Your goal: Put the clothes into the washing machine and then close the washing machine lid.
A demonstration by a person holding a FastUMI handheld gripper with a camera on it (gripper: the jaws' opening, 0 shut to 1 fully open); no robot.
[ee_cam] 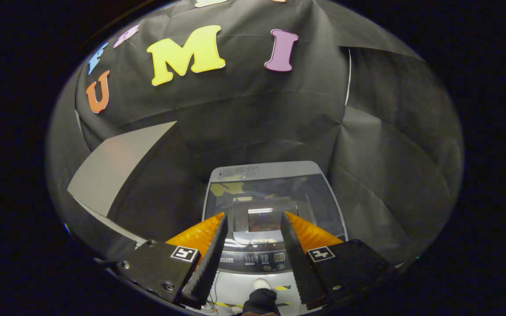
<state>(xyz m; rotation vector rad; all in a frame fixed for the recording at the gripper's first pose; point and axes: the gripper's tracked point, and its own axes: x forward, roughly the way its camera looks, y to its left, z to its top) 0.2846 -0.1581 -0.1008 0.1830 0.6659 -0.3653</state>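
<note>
A grey top-loading washing machine [270, 170] stands below me against the black cloth wall. Its glass lid [323, 206] lies flat and shut, with reflections on it, and a small window [259, 219] in the middle shows something reddish underneath. The control panel [264, 259] runs along the near edge. My gripper [254, 215] hangs above the lid, open, with nothing between its fingers. Below the panel, between the finger bases, are a small white round thing [262, 283] and a dark rounded object [259, 303]; I cannot tell what they are.
A flat grey board [117, 166] leans to the left of the machine. Black cloth [389, 175] closes in behind and to the right. Yellow-and-black tape [224, 304] marks the machine's front.
</note>
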